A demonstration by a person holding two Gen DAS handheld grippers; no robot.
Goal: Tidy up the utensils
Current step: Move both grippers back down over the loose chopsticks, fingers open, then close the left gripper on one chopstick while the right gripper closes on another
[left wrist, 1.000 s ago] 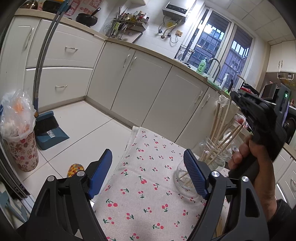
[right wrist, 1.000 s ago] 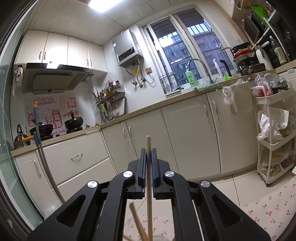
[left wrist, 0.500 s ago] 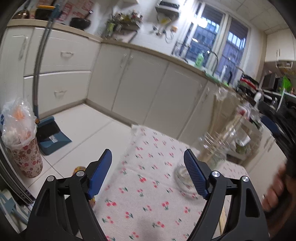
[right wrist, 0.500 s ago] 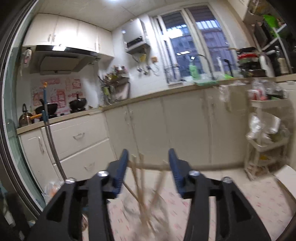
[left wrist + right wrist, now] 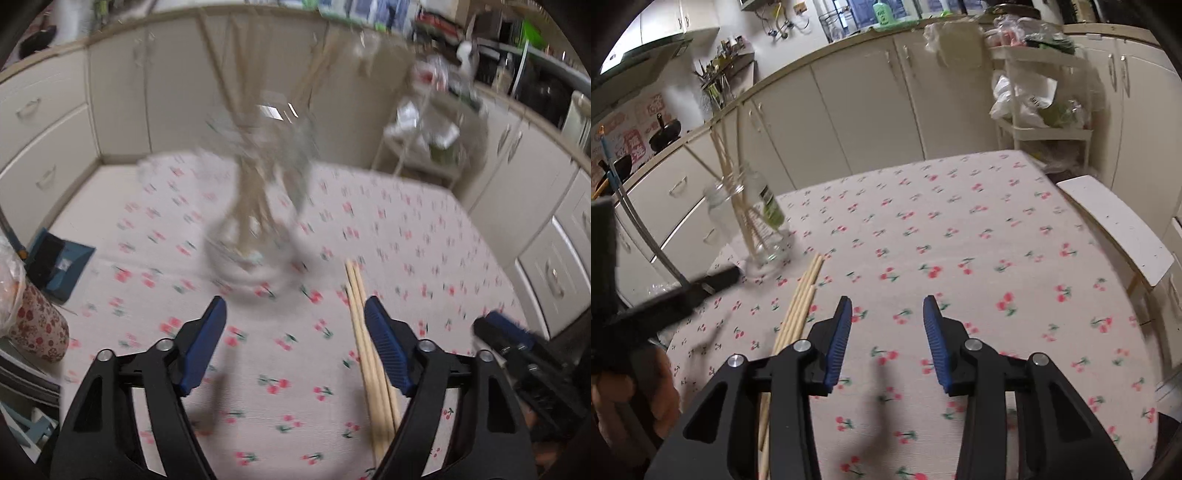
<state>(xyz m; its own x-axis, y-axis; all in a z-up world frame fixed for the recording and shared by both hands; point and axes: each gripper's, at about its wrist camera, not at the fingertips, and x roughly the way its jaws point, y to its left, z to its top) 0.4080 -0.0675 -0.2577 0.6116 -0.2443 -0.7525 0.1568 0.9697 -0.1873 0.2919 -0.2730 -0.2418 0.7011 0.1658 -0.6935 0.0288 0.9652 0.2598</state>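
Note:
A clear glass jar (image 5: 258, 206) holding several wooden chopsticks stands on the cherry-print tablecloth (image 5: 406, 236); it is blurred here and clearer in the right wrist view (image 5: 757, 221). Loose chopsticks (image 5: 365, 343) lie flat on the cloth beside my left gripper's right finger; they also show in the right wrist view (image 5: 798, 306). My left gripper (image 5: 295, 343) is open and empty above the cloth, short of the jar. My right gripper (image 5: 886, 336) is open and empty, just right of the loose chopsticks. The right gripper also shows at the left view's right edge (image 5: 517, 354).
White kitchen cabinets (image 5: 871, 96) run behind the table. A white rack (image 5: 1041, 122) with bags stands at the back right. A white bench (image 5: 1115, 221) sits by the table's right edge. A dustpan (image 5: 59, 262) and a floral bin (image 5: 33, 325) are on the floor at left.
My right gripper opened and let go of the chopstick it held over the jar, then tilted down toward the cloth. My left gripper swung right and down to face the jar and loose chopsticks.

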